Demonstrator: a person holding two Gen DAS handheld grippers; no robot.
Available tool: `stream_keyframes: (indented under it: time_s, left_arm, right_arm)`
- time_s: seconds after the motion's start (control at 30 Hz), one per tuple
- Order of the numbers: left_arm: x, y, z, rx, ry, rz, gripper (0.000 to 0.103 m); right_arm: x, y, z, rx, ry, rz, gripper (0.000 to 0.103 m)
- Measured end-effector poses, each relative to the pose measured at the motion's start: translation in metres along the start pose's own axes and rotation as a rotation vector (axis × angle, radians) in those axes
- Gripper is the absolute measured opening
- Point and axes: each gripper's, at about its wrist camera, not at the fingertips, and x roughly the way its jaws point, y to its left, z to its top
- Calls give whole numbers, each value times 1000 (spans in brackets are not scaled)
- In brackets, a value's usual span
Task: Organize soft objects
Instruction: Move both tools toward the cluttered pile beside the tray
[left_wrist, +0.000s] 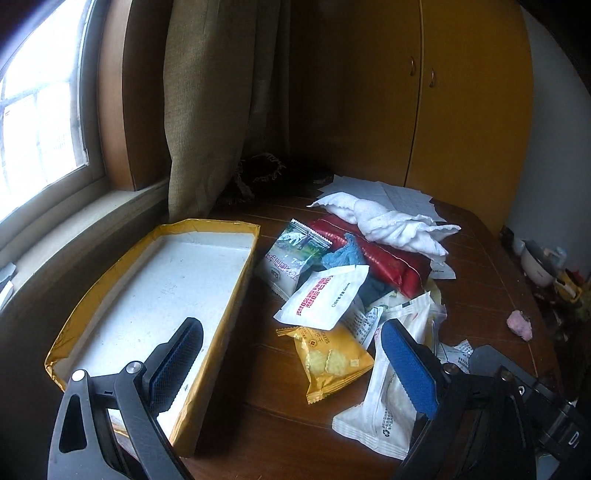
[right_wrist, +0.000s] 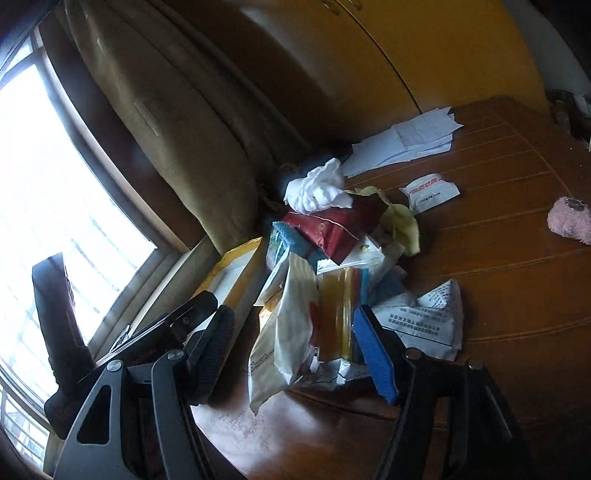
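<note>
Risk: pile slips | we've both grippers, left (left_wrist: 291, 363) & right (right_wrist: 293, 352), jaws wide, empty | soft white cloth (left_wrist: 391, 225) tops packet heap beside empty yellow-rimmed tray (left_wrist: 236, 284) | careless grab drags wrappers off table.

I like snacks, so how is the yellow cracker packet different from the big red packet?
The yellow cracker packet lies flat on the bare table, nearer the left gripper; the red packet sits farther back in the pile. Nothing covers the yellow one, while a white towel rests on the red one. Both are soft sealed bags outside the tray.
</note>
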Motion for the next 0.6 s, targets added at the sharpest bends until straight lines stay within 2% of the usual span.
stream_keyframes:
  time_s: [0.17,0.6]
  left_arm:
    - [4,-9,-3,17,33,-16,99]
    - [5,-18,-6,49,51,-23,99]
  right_arm:
    - [-3,-13,1,37,-5,-14,67]
    - [-1,-23,-1,75,13,-11,67]
